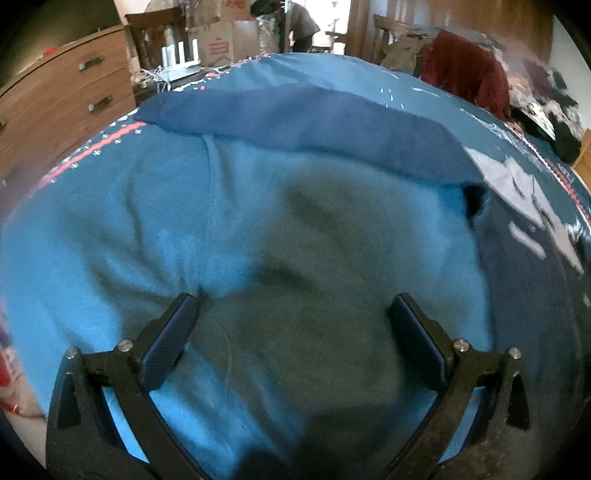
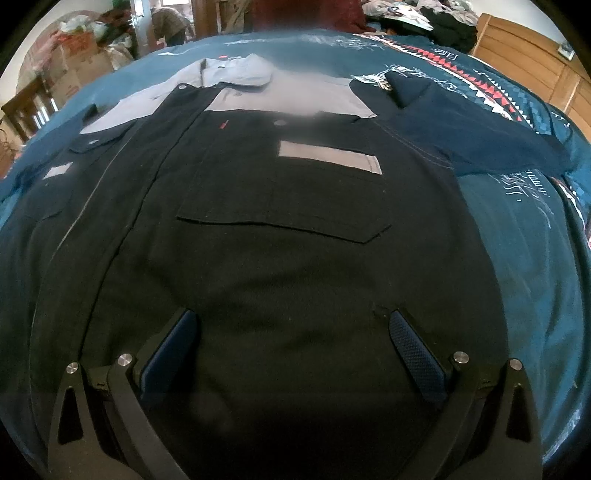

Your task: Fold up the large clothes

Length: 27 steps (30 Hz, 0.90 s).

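Cluttered bedroom surroundings frame both views: a wooden dresser (image 1: 70, 99) at the left, cardboard boxes (image 1: 221, 40) and a person (image 1: 301, 24) bent over at the back, and a heap of loose clothes (image 2: 436, 22) at the far right. Across the middle spreads a teal bedspread (image 2: 517, 236) with white and red patterns. On it, in the right wrist view, lies a dark work jacket (image 2: 280, 206), front up, with a grey yoke and collar at the far end, a flap pocket on the chest and one sleeve (image 2: 476, 144) stretched out to the right. The right gripper (image 2: 293, 325) hovers low over the jacket's lower part with its fingers spread wide and nothing between them. In the left wrist view, a bright blue fleecy fabric (image 1: 147, 221) fills the frame, with a darker blue band (image 1: 314, 125) lying across its far edge. The left gripper (image 1: 293, 306) sits close above this fabric, fingers likewise wide apart and holding nothing; its left fingertip (image 1: 188, 306) appears to meet a crease.
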Each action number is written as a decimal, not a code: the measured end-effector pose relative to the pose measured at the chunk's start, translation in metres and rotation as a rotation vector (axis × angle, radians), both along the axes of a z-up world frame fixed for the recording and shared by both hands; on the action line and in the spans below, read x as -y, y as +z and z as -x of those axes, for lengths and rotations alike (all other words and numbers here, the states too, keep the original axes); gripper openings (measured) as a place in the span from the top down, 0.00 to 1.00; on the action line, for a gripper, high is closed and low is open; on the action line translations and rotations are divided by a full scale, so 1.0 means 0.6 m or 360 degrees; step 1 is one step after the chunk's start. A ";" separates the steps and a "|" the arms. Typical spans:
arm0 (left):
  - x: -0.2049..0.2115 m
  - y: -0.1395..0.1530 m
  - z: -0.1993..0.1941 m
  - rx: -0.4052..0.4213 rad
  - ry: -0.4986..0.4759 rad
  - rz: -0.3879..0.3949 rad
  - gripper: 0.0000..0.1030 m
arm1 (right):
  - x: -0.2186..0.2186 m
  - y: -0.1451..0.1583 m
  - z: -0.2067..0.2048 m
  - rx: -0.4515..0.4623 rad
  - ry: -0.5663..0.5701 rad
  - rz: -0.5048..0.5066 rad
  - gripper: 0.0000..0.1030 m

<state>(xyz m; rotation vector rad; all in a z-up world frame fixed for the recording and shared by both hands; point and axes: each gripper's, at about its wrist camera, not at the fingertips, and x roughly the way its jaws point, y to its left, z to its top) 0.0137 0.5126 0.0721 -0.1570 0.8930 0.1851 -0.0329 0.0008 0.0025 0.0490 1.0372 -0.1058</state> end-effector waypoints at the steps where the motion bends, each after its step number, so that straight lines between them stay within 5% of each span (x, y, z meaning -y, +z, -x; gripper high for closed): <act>1: 0.005 0.007 0.004 0.0024 0.0005 0.0001 0.00 | 0.000 -0.001 0.001 0.0010 0.0001 0.0000 0.00; 3: 0.059 0.053 0.021 0.0173 -0.0039 0.0015 0.00 | -0.001 -0.001 0.002 0.0026 -0.0003 0.0006 0.00; 7: 0.206 0.073 0.025 0.0220 -0.0322 -0.0032 0.00 | -0.002 -0.001 0.003 0.0034 -0.0009 0.0010 0.00; 11: 0.349 0.024 0.016 0.0079 -0.0605 -0.0010 0.00 | -0.002 -0.001 0.003 0.0038 -0.0006 0.0009 0.00; 14: 0.422 -0.073 -0.012 -0.0235 -0.0644 -0.0141 0.00 | -0.003 -0.001 0.006 0.0058 -0.0002 0.0009 0.00; 17: 0.446 -0.088 -0.011 -0.0183 -0.0649 -0.0381 0.00 | -0.002 -0.003 0.007 0.0073 -0.0001 0.0010 0.00; 27: 0.445 -0.090 -0.026 -0.0176 -0.0639 -0.0346 0.00 | -0.002 -0.004 0.011 0.0128 -0.0002 0.0013 0.00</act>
